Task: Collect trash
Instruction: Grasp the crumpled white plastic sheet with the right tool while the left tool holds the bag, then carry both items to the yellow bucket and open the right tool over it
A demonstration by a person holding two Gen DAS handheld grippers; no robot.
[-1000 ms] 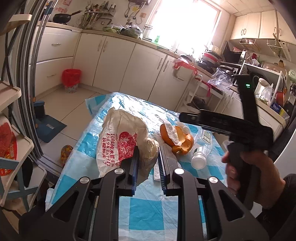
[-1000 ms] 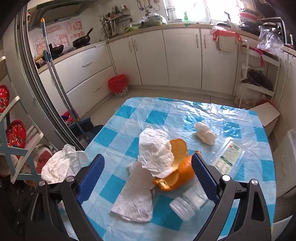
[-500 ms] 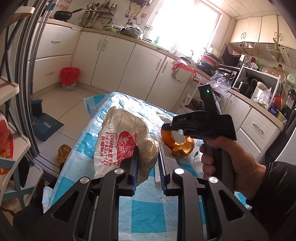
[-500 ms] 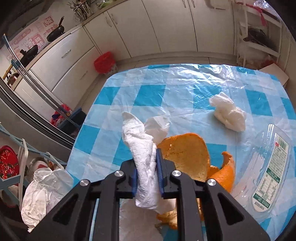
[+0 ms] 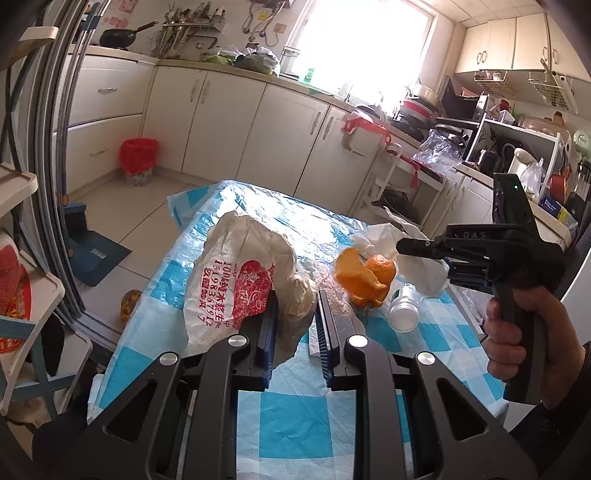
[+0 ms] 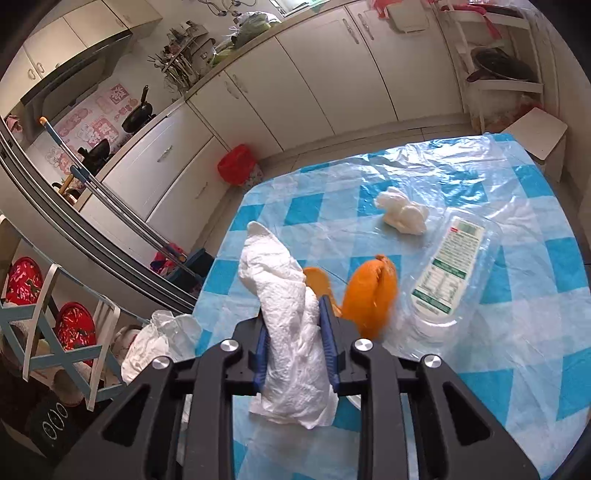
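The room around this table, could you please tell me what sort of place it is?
Most likely a home kitchen: cream base cabinets run under a worktop, a black wok sits on it, and a utensil rack stands by the window.

On the checked tablecloth [image 6: 524, 229] lies one clear plastic bottle [image 6: 448, 266] with one orange peel [image 6: 369, 299] just beside it — and one crumpled tissue [image 6: 402, 214] past the bottle's far end. One more paper towel [image 6: 291, 321] hangs above the cloth's near edge. One white plastic bag [image 5: 240, 280] sits over its left edge. Off the cloth, by the cabinets — one red bin [image 6: 236, 168].
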